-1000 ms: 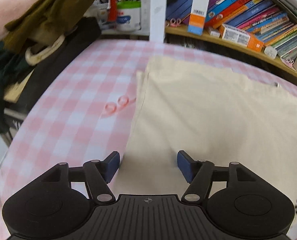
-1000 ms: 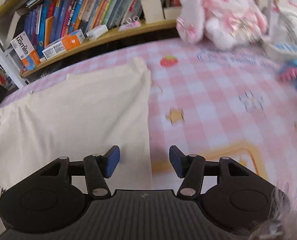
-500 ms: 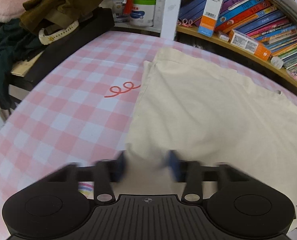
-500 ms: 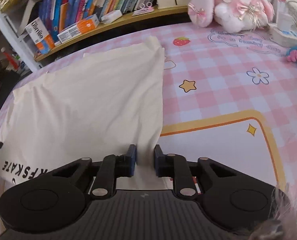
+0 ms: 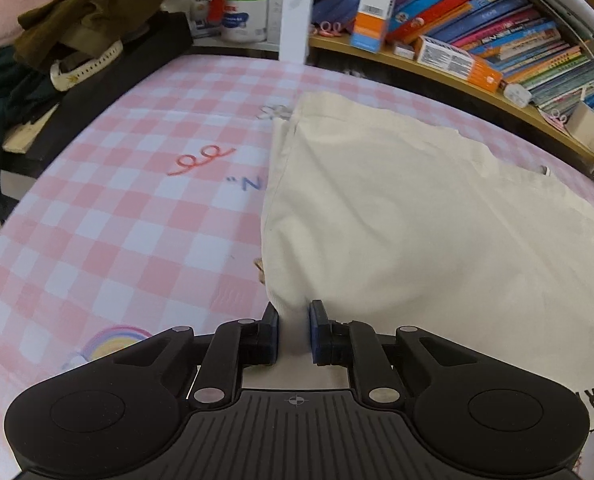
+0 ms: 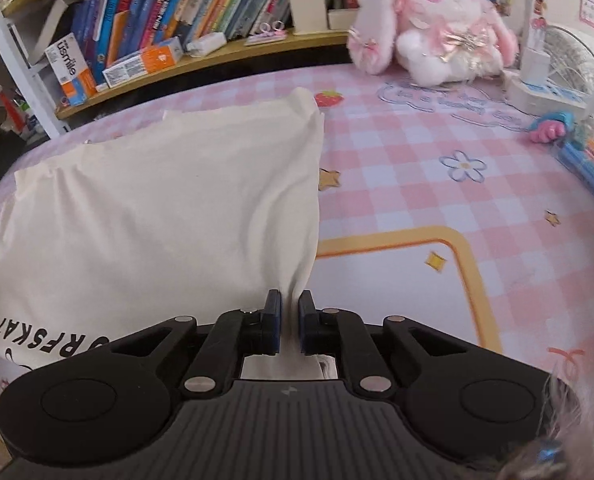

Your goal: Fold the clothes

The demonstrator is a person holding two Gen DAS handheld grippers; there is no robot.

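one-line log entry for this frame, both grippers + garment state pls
left gripper: shut on cream shirt, jaws just closed | right gripper: shut on cream shirt, near corner | shirt: flat on pink checked cloth, not yet folded

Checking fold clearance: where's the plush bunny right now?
Right wrist view only: the plush bunny sits at the table's far right edge, before the bookshelf, beyond the cream shirt.

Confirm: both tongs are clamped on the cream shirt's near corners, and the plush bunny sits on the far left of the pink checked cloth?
Not quite. The plush bunny sits far right, per the right wrist view. Left tongs and right tongs do clamp the cream shirt.
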